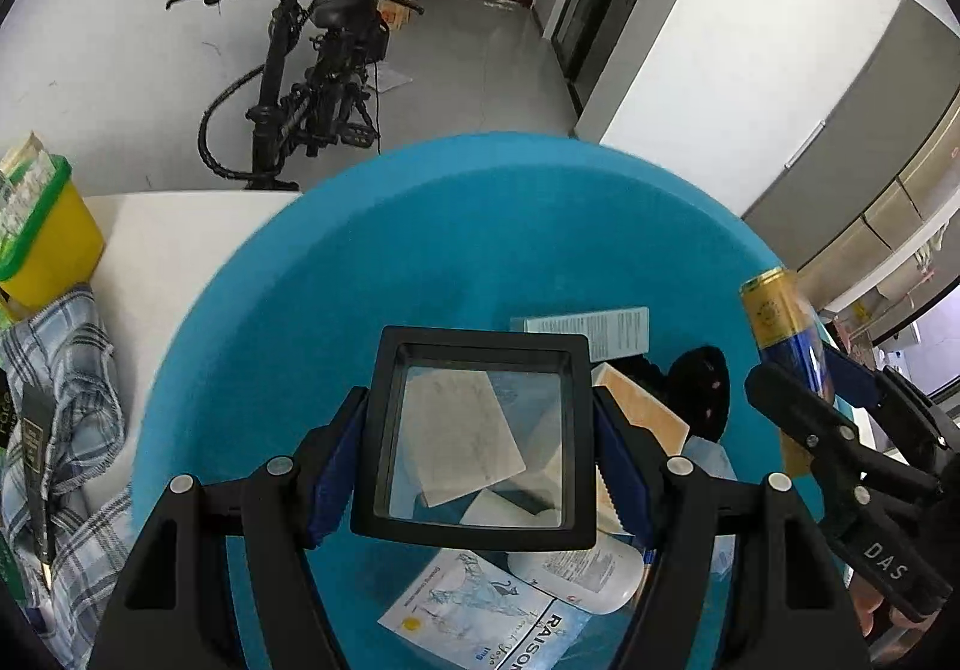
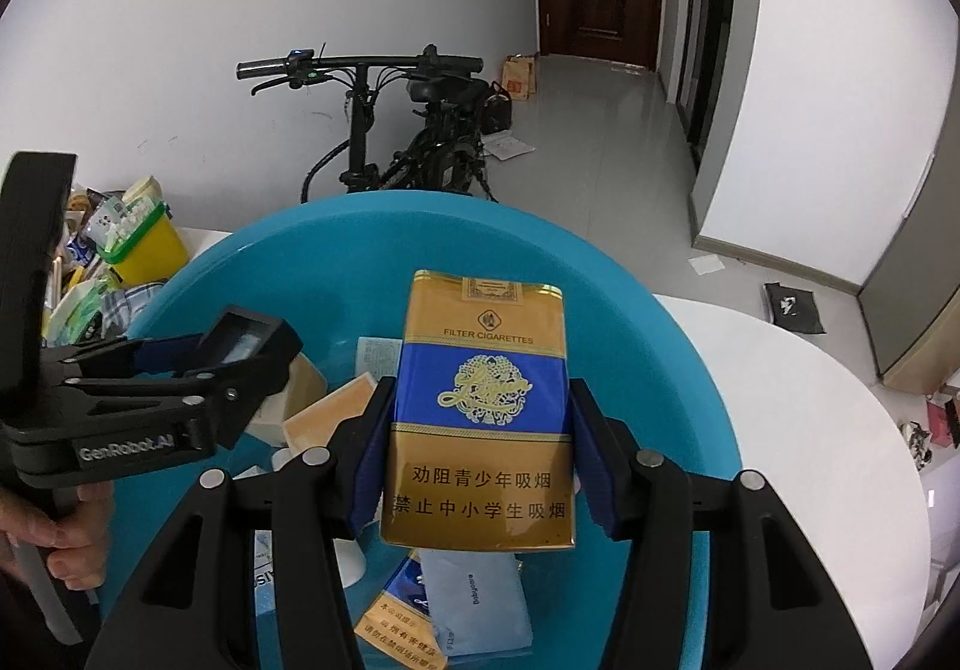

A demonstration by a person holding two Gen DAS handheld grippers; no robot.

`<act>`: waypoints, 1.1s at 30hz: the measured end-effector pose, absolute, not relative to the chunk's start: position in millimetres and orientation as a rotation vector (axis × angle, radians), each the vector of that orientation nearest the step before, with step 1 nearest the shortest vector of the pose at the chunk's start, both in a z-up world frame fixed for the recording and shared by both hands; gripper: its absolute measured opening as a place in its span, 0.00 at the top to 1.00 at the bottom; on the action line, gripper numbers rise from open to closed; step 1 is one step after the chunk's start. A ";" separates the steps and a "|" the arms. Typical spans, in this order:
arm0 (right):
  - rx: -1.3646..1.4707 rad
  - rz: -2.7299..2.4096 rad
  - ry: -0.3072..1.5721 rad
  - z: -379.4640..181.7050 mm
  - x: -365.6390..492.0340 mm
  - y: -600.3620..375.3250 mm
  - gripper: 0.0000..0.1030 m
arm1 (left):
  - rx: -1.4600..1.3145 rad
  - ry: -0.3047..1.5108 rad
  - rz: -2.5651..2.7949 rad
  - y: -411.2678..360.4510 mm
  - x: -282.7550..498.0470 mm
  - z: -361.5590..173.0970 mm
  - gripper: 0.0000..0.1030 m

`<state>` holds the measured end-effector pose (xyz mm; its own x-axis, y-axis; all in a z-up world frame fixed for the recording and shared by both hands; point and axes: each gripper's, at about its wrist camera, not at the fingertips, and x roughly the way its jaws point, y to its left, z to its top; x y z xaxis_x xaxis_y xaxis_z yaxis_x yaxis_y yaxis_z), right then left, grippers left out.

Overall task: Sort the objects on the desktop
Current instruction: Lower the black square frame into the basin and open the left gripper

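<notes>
Blue plastic basin (image 1: 252, 322): this is the collection point, standing on the white table (image 1: 180, 244). It already holds several sorted items, among them a leaflet, small boxes and a white bottle (image 1: 591, 574).

Left gripper (image 1: 480, 448): jaws clamped on the sides of a black square-framed magnifier (image 1: 477, 430), held above the basin contents.

Right gripper (image 2: 480, 454): jaws clamped on a gold-and-blue cigarette pack (image 2: 483, 406), held upright over the basin.

Status: both items are over the basin but not yet released. Remaining: a checked cloth (image 1: 72, 370), a yellow bin (image 1: 51, 244) and loose clutter at the table's left edge appear unsorted.
</notes>
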<state>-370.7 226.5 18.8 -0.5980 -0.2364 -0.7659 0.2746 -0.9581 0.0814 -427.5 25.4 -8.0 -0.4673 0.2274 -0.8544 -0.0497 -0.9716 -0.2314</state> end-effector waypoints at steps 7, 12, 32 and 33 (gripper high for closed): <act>1.232 -2.582 0.069 19.0 -371.9 227.7 0.49 | -1.548 -0.267 2.519 29.5 -429.0 -12.0 0.28; 1.237 -2.580 0.082 18.1 -373.0 225.8 0.49 | -1.487 -0.242 2.581 29.0 -424.4 -2.0 0.21; 1.352 -2.535 0.170 1.2 -378.5 224.7 0.48 | -1.322 -0.043 2.754 33.9 -409.6 29.5 0.16; 1.354 -2.533 0.172 0.8 -378.2 224.8 0.48 | -1.321 -0.046 2.755 34.1 -409.3 29.4 0.16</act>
